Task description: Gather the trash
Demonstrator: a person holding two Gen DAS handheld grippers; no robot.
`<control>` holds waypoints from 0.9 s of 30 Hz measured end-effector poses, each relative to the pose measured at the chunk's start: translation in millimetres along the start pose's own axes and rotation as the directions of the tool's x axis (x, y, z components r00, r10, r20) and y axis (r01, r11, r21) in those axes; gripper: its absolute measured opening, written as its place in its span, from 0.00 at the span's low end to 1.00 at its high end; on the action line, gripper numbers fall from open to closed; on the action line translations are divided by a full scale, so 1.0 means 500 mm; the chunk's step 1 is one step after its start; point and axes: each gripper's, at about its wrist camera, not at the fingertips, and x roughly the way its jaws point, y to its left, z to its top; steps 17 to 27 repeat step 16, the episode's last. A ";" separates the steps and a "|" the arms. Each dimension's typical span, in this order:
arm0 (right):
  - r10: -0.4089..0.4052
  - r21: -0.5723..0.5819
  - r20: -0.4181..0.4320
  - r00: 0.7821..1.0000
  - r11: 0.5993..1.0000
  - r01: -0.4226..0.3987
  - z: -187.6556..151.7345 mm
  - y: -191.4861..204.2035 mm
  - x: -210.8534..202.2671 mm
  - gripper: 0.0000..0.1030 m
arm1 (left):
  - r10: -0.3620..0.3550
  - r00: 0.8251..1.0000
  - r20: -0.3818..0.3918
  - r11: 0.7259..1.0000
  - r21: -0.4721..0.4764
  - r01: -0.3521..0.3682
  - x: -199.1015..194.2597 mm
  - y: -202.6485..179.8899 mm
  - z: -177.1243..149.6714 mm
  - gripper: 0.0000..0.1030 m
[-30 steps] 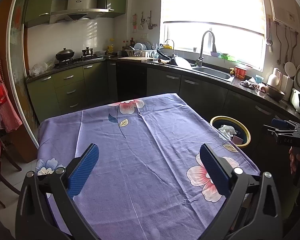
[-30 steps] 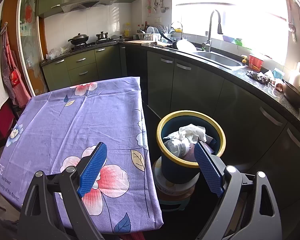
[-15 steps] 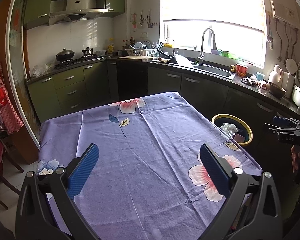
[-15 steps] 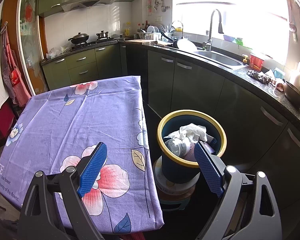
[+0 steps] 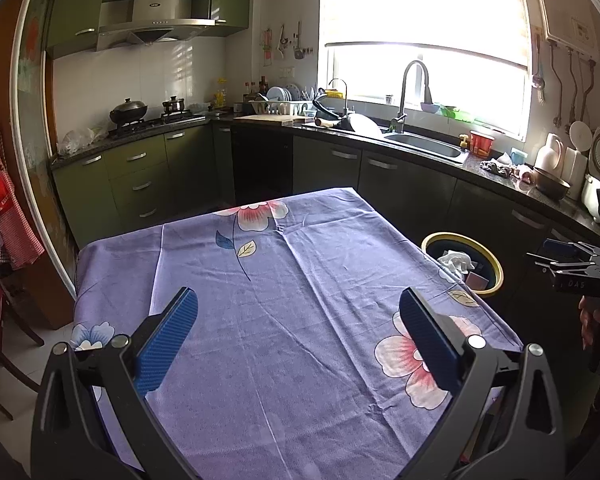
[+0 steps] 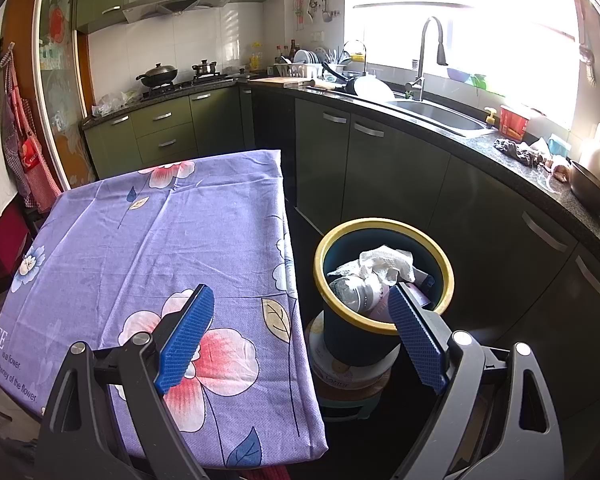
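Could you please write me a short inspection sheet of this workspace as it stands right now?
Surface: table under a purple floral tablecloth; nothing lies on it.
Job's things: yellow-rimmed bin beside the table, raised on a stack of tubs; inside, crumpled white paper, a clear bottle and a pinkish packet.
Clutter: nothing seen on the cloth.
Grippers: left gripper open and empty above the cloth; right gripper open and empty, spanning the table edge and the bin.
Cables: nothing seen.
Surroundings: green kitchen cabinets, sink below a bright window, wok on the stove, dish rack, crowded counter.
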 end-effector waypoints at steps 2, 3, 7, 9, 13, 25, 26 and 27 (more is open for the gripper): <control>0.001 0.000 -0.001 1.000 1.000 -0.001 -0.001 -0.001 0.002 0.85 | 0.010 1.000 0.002 1.000 -0.008 -0.010 0.003 0.005 0.002 0.93; 0.002 -0.001 -0.002 1.000 1.000 -0.002 -0.003 -0.001 0.004 0.85 | 0.011 1.000 0.001 1.000 -0.011 -0.011 0.004 0.007 0.003 0.93; 0.000 -0.001 -0.002 1.000 1.000 0.000 -0.003 0.001 0.005 0.85 | 0.030 1.000 -0.009 0.999 -0.015 -0.030 0.015 0.015 0.005 0.93; -0.001 -0.002 -0.004 1.000 1.000 0.001 -0.003 0.000 0.010 0.85 | 0.029 0.999 -0.028 1.000 -0.005 -0.030 0.026 0.015 0.006 0.93; -0.001 -0.010 -0.021 1.000 1.000 0.000 0.003 0.005 0.031 0.85 | 0.032 0.997 -0.072 0.999 0.000 -0.032 0.063 0.023 0.006 0.93; 0.012 -0.017 -0.043 0.999 1.000 -0.013 0.018 0.015 0.063 0.85 | 0.041 0.994 -0.104 0.999 0.001 -0.041 0.109 0.040 0.009 0.93; 0.012 -0.017 -0.043 0.999 1.000 -0.013 0.018 0.015 0.063 0.85 | 0.041 0.994 -0.104 0.999 0.001 -0.041 0.109 0.040 0.009 0.93; 0.012 -0.017 -0.043 0.999 1.000 -0.013 0.018 0.015 0.063 0.85 | 0.041 0.994 -0.104 0.999 0.001 -0.041 0.109 0.040 0.009 0.93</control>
